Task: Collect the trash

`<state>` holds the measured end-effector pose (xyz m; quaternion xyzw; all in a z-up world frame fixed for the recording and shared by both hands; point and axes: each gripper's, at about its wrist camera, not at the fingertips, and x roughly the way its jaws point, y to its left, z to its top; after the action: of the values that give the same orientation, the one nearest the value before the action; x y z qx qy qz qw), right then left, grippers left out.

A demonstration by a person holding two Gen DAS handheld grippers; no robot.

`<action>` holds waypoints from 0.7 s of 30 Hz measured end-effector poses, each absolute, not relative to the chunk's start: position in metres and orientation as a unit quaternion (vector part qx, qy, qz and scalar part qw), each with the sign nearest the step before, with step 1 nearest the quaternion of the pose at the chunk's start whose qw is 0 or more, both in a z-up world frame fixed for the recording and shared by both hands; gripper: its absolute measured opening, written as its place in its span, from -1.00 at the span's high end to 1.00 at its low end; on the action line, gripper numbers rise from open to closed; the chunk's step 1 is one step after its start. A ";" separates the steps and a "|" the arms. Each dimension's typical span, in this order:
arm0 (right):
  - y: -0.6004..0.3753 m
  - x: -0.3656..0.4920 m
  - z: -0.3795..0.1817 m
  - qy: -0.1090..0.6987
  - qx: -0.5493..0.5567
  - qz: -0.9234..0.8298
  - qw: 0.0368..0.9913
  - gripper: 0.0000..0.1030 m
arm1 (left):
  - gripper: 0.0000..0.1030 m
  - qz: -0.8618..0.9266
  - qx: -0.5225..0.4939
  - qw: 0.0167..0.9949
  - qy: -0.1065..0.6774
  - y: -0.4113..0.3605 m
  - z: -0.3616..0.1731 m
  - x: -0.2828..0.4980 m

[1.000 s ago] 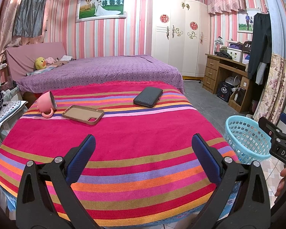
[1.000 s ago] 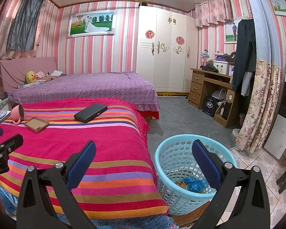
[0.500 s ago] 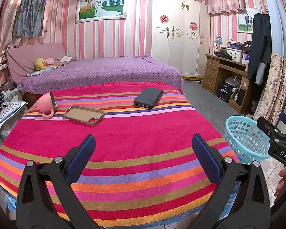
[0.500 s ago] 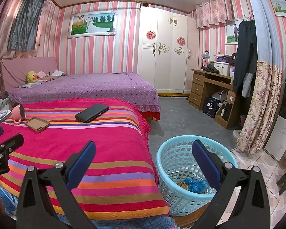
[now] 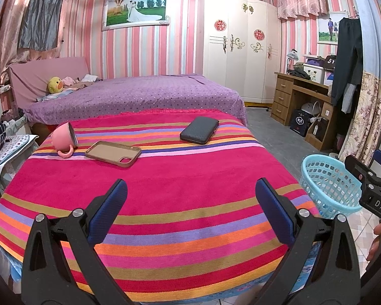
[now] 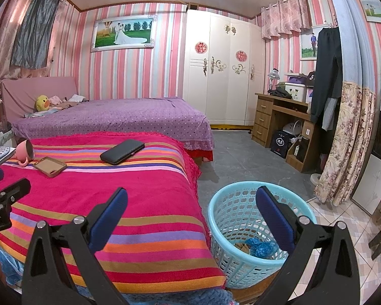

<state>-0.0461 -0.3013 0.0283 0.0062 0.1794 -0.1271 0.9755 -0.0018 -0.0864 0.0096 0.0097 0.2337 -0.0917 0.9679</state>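
Observation:
A light blue plastic basket (image 6: 231,218) stands on the floor beside the striped bed (image 6: 139,203); crumpled blue and brown trash (image 6: 259,246) lies at its bottom. The same basket (image 5: 327,183) shows at the right of the left wrist view. My right gripper (image 6: 190,203) hangs open and empty over the bed's corner and the basket's rim. Above the near end of the striped blanket (image 5: 165,178), my left gripper (image 5: 190,195) is open too, holding nothing. The right gripper (image 5: 368,178) juts in at the right edge of the left wrist view.
On the blanket lie a tipped pink mug (image 5: 63,139), a tan phone case (image 5: 113,153) and a black wallet (image 5: 199,133). A purple bed (image 5: 139,96) stands behind, a white wardrobe (image 5: 236,50) and wooden desk (image 5: 299,96) to the right. Grey floor (image 6: 241,162) lies between.
Both views have shifted very slightly; the grippers stay open and nothing on the bed has moved.

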 end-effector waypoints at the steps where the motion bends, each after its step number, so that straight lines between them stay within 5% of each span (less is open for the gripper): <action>1: -0.302 -0.047 0.028 0.179 0.007 -0.127 0.976 -0.91 | -0.89 -0.092 0.009 0.968 0.234 -0.086 0.010 -0.002; 21: -0.299 -0.046 0.026 0.176 0.001 -0.129 0.976 -0.91 | -0.89 -0.091 0.008 0.969 0.230 -0.083 0.010 -0.003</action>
<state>-0.0459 -0.2991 0.0265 0.0010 0.1763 -0.1285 0.9759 -0.0026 -0.0829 0.0102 0.0081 0.2301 -0.0906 0.9689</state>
